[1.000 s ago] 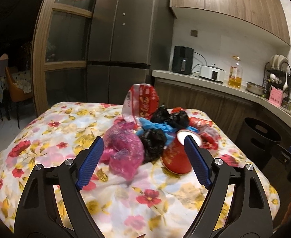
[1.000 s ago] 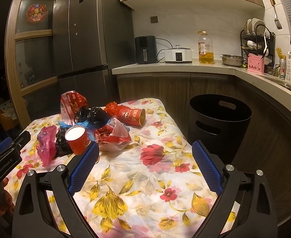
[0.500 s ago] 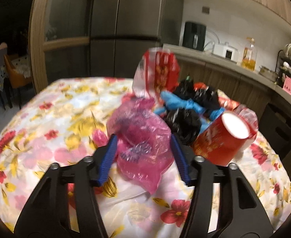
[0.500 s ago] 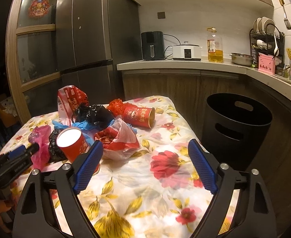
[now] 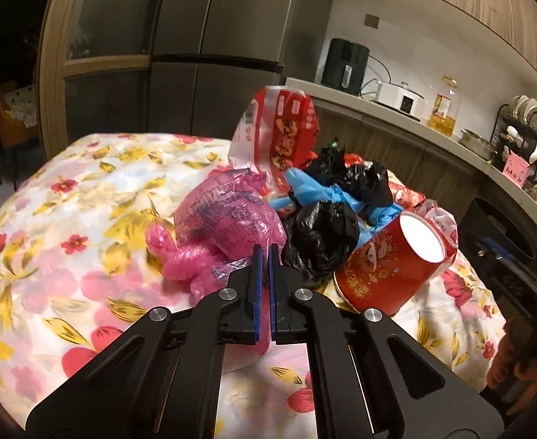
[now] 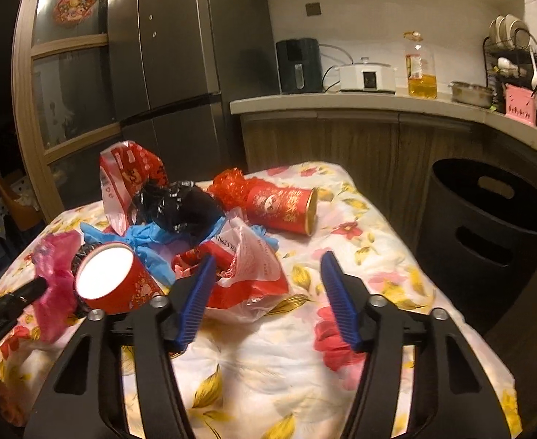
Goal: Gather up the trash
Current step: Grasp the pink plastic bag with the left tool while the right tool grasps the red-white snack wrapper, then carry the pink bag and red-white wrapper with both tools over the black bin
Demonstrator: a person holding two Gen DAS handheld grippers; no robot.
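The pink plastic bag is pinched between the clenched fingers of the left gripper, its bulk lying at 11 o'clock of the tips on the flowered worktop. The right gripper is closing with its fingers apart; the red-and-white bag lies at 10 o'clock by the left finger, not yet pressed. Two red tubes are counted, one facing the camera and one lying flat, and two black bags. Their printing cannot be read. A black bin stands at 2 o'clock.

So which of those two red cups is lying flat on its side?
The far red cup, beside the red mesh near the table's back edge, lies flat with its gold-rimmed mouth facing the bin. The near red cup only leans, its white inside showing.
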